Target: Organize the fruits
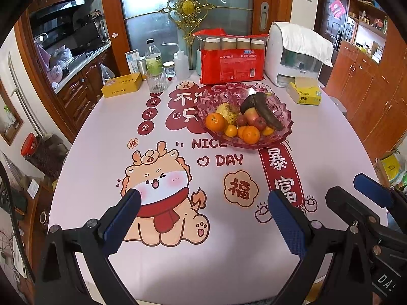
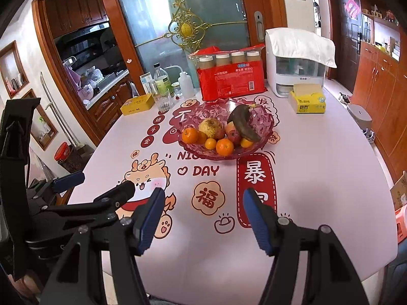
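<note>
bowl (image 1: 285,117) on table (image 1: 101,132) | fruits (image 1: 240,122) in bowl (piled)

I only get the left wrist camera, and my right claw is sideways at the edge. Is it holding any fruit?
Observer: No. The right claw is open, with only tablecloth between its blue pads.
Child: What picture is it pointing at?
Observer: The 福 flower print shows right in the gap between the claw tips.
Child: Is the fruit bowl ahead of it?
Observer: Yes, the fruit bowl sits straight beyond that gap, untouched.
</note>
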